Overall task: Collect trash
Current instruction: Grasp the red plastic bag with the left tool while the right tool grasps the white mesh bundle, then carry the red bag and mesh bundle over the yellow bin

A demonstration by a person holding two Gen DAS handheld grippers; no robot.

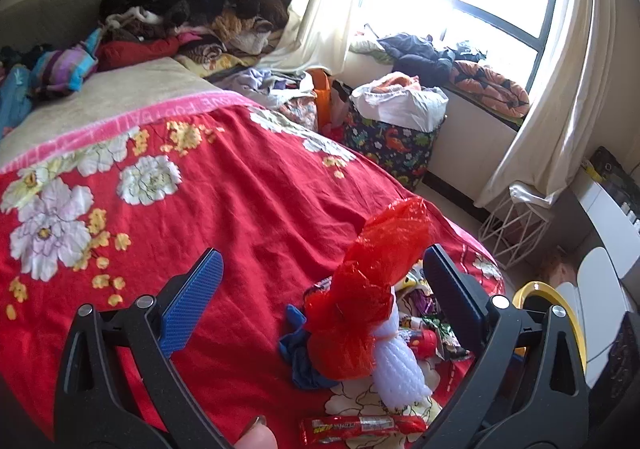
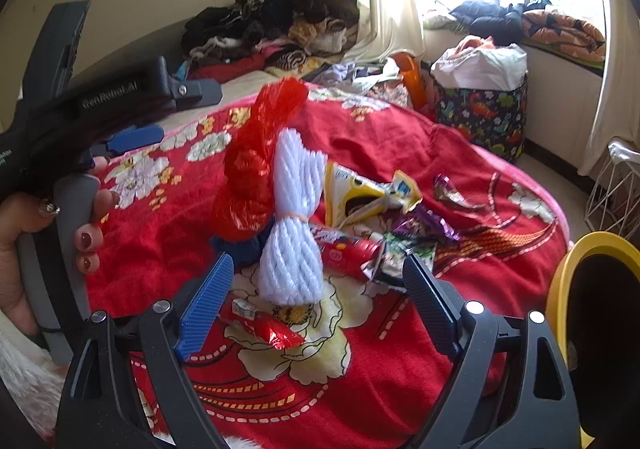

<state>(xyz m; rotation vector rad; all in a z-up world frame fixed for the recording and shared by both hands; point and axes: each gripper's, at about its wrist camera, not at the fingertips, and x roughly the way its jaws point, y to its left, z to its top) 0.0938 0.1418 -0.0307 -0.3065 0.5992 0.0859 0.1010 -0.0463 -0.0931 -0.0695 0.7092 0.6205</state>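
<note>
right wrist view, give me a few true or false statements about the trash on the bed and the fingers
1. The right gripper is open with nothing between its fingers. True.
2. The white foam net is tied with a rubber band. True.
3. The red plastic bag lies in the yellow bin. False: it stands on the red blanket beside the net.
4. The blanket is plain blue. False: it is red with flowers.

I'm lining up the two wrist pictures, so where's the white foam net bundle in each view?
Left wrist view: the white foam net bundle is low and right of centre, partly behind the red plastic bag.
Right wrist view: it stands near the centre, just right of the same red bag.
Shared landmark: the dinosaur-print bin by the window.
</note>
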